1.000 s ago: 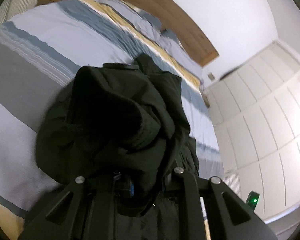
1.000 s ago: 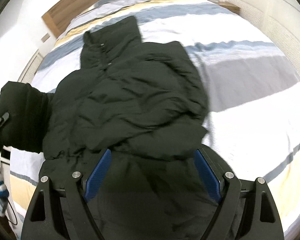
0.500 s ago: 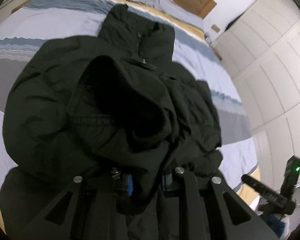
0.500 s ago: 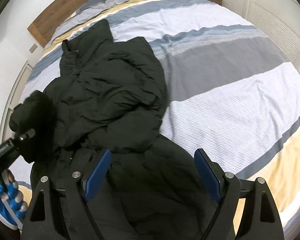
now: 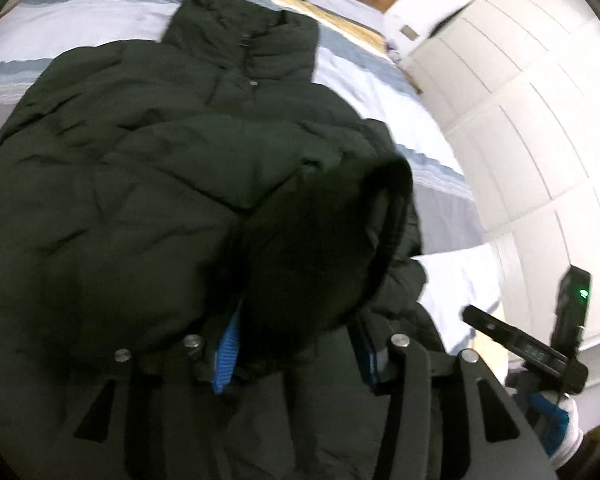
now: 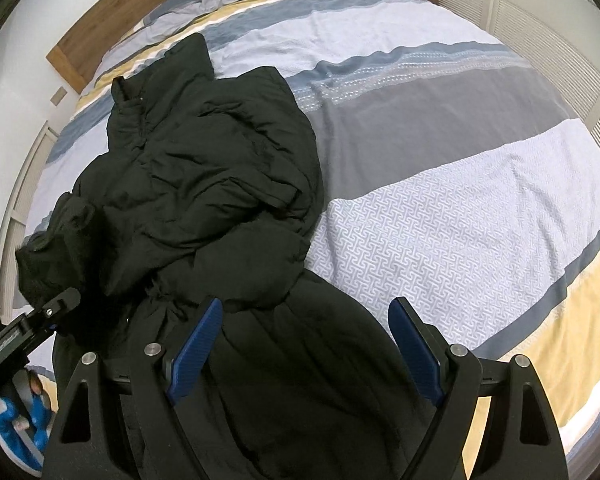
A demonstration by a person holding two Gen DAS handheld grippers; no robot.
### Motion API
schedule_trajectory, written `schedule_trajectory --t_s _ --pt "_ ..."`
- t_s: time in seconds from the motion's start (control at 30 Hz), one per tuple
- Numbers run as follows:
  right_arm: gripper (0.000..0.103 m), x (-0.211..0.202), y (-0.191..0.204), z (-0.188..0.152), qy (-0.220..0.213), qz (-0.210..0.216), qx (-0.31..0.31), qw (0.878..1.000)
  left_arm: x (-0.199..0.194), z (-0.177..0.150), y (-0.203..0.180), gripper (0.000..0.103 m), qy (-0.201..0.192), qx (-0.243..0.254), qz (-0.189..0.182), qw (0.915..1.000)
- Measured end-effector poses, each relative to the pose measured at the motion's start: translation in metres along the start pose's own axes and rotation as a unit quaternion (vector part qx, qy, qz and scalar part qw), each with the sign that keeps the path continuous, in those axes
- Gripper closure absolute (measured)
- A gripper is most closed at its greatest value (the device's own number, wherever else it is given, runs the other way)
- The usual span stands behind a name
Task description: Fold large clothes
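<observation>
Left wrist view puts the black puffer jacket (image 5: 148, 184) directly ahead of my left gripper (image 5: 296, 356), spread on the striped bed (image 5: 384, 92) with its collar pointing away from me. The sleeve cuff (image 5: 324, 248) bulges up between that gripper's blue pads (image 5: 226, 354); the jaws are opening, and I judge the pads no longer pinch the cloth, though it sits in the gap. My right gripper (image 6: 306, 344) stands wide apart with nothing between its pads, poised over the jacket's lower hem, which lies just under and ahead of it. Handling assessment: the garment is thick, quilted and soft, likely light for its bulk, with a smooth shell that may slide; it should spring back unless pressed flat. Seams, cuffs and the hem edge are the sound places to grip, not the padded panels. Hidden or unclear: the cuff blocks the right-hand part of the jacket body from the left camera; the second sleeve is buried in folds to the left ahead of the right gripper and I cannot trace it; the hem nearest me is cut off by both gripper frames; the left view is blurred.
</observation>
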State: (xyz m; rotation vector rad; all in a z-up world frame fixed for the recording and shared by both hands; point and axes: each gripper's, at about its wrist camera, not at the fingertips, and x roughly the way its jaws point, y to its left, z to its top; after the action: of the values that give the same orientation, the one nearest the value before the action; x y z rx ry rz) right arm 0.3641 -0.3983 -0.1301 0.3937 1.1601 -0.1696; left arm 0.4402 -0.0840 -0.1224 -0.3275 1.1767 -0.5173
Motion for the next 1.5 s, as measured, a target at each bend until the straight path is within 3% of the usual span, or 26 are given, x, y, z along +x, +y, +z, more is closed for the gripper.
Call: schedule_trajectory --t_s 0.33,0.57,0.73,0.9,1.17,1.3,1.5 --pt "0.019 0.0 0.039 0.006 -0.01 0.006 -0.034 0.999 -0.043 -0.006 -0.008 0.052 0.003 0.035 -0.067 0.9971" --pt "0.019 -0.005 0.079 0.014 -0.029 0.018 -0.07 0.997 -0.092 0.008 0.042 0.052 -0.048 0.031 -0.021 0.9982" --pt "0.019 -0.013 0.132 0.015 -0.048 0.038 -0.137 0.989 -0.109 0.026 0.087 0.052 -0.083 0.018 0.071 0.9938" --pt "0.019 -0.016 0.188 0.008 -0.069 0.059 -0.2 0.976 -0.102 0.044 0.12 0.052 -0.098 0.002 0.121 0.9878" --pt "0.02 0.026 0.229 -0.002 -0.051 0.075 -0.25 0.964 -0.059 0.05 0.142 0.052 -0.092 0.01 0.152 0.9841" --pt "0.02 0.065 0.222 -0.01 -0.019 0.055 -0.259 0.964 -0.033 0.043 0.153 0.051 -0.087 0.012 0.154 0.9841" --pt "0.02 0.102 0.207 -0.02 -0.001 0.044 -0.266 0.963 -0.005 0.03 0.159 0.041 -0.083 0.024 0.156 0.984"
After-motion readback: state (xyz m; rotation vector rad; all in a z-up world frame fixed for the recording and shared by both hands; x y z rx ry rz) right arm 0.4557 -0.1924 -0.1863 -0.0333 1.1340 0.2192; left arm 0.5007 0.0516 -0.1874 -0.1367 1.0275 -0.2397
